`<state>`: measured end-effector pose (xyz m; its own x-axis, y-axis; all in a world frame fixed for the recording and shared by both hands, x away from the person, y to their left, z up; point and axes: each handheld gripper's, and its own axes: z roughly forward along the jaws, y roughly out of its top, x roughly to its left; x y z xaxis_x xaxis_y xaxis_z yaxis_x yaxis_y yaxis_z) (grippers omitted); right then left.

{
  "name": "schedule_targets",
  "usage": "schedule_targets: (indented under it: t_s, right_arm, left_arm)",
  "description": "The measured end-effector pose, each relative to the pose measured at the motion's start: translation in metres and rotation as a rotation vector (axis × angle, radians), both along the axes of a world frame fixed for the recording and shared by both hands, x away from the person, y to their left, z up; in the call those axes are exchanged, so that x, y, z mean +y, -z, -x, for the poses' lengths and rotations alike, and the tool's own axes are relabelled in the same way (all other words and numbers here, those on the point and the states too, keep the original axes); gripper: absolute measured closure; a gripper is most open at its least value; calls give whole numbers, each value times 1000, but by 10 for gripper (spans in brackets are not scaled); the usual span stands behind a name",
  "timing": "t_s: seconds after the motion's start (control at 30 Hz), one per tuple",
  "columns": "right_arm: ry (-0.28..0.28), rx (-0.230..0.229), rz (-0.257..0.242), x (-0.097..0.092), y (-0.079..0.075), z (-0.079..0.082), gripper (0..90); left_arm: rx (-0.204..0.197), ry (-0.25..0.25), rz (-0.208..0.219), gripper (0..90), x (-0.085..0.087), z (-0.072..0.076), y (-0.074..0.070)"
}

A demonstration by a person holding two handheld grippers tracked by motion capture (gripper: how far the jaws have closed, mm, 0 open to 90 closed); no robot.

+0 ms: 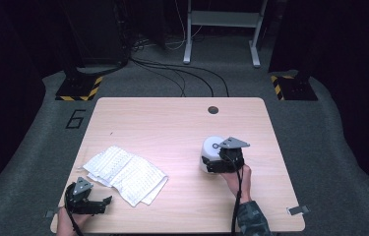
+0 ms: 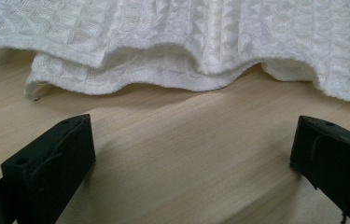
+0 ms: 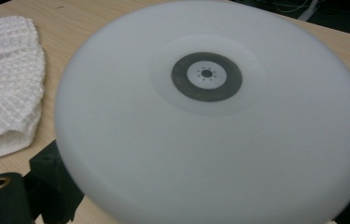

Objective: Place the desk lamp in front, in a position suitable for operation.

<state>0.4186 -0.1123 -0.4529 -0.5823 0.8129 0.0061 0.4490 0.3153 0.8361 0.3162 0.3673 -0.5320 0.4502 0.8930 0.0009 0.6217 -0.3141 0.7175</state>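
A white waffle-weave towel [image 1: 125, 173] [image 2: 186, 42] [image 3: 4, 79] lies folded and rumpled on the left half of the wooden table [image 1: 172, 123]. My left gripper [image 1: 104, 205] [image 2: 193, 149] rests low at the front left corner, open, with bare wood between its jaws and the towel's edge just ahead. A white round object [image 1: 211, 147] [image 3: 210, 116] with a grey ring on its flat top stands right of centre. My right gripper [image 1: 221, 160] [image 3: 200, 186] is at its near side, one jaw on each flank, shut on it.
A dark cable hole [image 1: 213, 109] sits near the table's far edge. Beyond the table are floor cables [image 1: 182, 73], a white frame [image 1: 221, 29] and two bases with yellow-black stripes [image 1: 79, 88] [image 1: 292, 87]. Bare wood lies between the towel and the white object.
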Motion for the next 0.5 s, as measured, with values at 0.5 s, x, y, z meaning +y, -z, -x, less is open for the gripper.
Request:
schedule_targets:
  t_s: [0.5]
  right_arm:
    - [-107,33,5,48,15,-14,76]
  left_arm:
    - [0,1,-1,0,0,0,0]
